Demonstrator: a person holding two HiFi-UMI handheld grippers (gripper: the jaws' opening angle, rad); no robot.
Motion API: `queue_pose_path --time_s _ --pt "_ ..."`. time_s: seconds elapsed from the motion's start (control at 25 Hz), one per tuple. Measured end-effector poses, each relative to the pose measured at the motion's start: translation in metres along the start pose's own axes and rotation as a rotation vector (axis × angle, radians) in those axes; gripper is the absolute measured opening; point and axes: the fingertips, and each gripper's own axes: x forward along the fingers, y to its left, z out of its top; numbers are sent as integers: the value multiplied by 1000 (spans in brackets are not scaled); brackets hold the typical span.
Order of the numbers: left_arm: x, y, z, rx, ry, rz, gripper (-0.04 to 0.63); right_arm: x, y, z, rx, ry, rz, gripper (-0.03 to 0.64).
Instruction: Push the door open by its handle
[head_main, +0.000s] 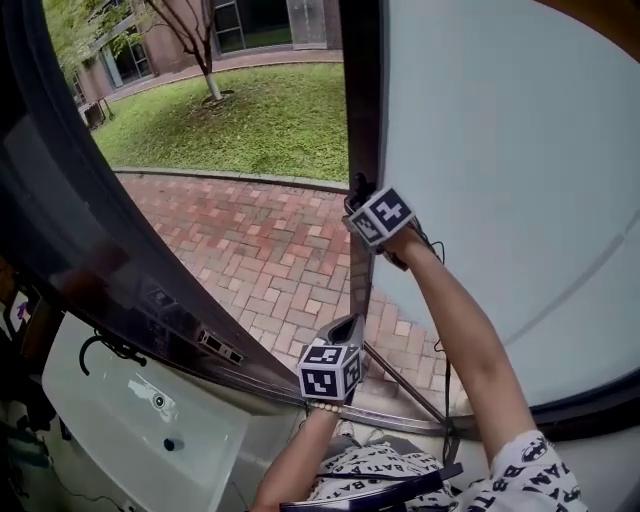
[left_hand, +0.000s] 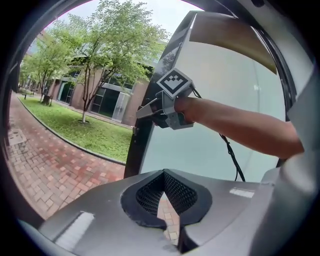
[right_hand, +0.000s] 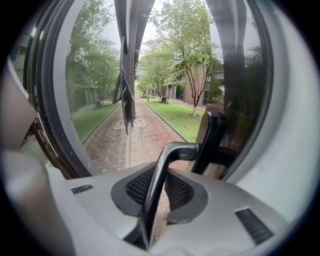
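Outside the doorway you have a brick path and behind it a lawn with trees and low buildings. The opening is already wide. It is limited on the left by a dark curved frame and on the right by the dark edge of the door, which has a pale frosted pane.

The handle is a dark bent lever that sits on this dark edge, on the side of the opening. Your right gripper is at that place with the arm stretched out. Its jaws pinch the long bar of the handle, which runs down between the two ribbed pads.

Your left gripper is held lower and nearer to your body, in the free space of the opening, well apart from the door edge and from the left frame. Its jaws are pressed together at the tips and nothing is between them. In front of it there is only the open path, with free room on the left side up to the frame.
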Motion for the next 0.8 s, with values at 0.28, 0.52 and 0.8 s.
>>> queue_pose_path --time_s 0.28,0.52,0.8 --pt "54 17 29 29 38 -24 -14 -7 -66 -3 80 -19 -51 58" --pt "93 17 39 40 37 -62 -14 -9 -114 -21 132 -23 -91 58" --pt "154 14 36 39 78 -108 -14 -23 -183 -37 187 -22 -161 58"
